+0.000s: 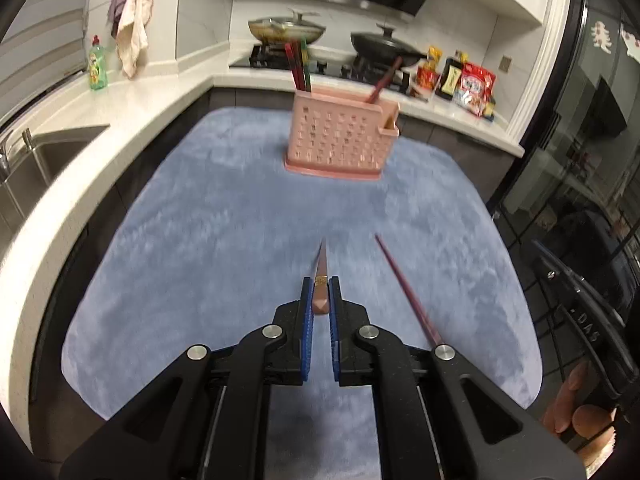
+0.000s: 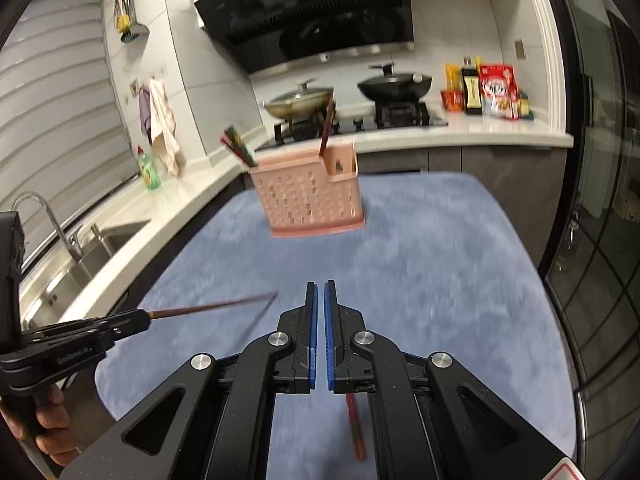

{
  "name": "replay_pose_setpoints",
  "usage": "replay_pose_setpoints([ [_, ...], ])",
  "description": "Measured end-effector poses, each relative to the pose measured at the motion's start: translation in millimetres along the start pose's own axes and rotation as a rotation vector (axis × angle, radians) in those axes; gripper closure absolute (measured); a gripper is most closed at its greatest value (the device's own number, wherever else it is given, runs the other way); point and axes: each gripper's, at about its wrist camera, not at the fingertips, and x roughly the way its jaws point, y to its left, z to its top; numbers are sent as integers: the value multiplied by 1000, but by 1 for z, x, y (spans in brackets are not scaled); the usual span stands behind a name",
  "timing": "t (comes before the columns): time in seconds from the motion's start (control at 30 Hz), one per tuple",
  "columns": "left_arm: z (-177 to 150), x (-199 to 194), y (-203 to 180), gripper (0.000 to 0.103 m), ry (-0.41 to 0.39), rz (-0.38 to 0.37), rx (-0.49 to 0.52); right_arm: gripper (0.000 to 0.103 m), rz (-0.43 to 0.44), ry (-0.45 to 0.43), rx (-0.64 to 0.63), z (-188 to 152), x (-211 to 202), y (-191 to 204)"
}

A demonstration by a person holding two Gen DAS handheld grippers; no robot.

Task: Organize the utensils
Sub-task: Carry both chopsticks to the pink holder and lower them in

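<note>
While both tongs hang above the blue mat (image 1: 224, 216), each pinches a chopstick.
Left tongs (image 1: 321, 290) clamp a brown chopstick (image 1: 321, 268); right tongs (image 2: 320, 292) press nearly together on a red chopstick (image 2: 354, 420) below the pads. The pink utensil holder (image 1: 338, 138) stands beyond, on the mat's far end.
</note>
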Motion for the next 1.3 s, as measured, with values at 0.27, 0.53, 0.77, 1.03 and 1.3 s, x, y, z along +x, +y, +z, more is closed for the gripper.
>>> replay_pose_setpoints([
  [0.27,2,0,7,96,-1,1,-18,89,-20,209,4,-58,40,-15],
  [0.53,-5,-1,8,96,21,-7,-23,89,-53,348,36,-112,58,-31],
  [0.77,-11,1,8,96,38,-10,-27,89,-41,368,25,-123,60,-27],
  [1.03,-15,1,6,96,46,-7,-24,92,-54,358,5,-125,59,-26],
  [1.3,1,-9,2,96,-11,7,1,95,-31,286,-20,-82,34,-15],
])
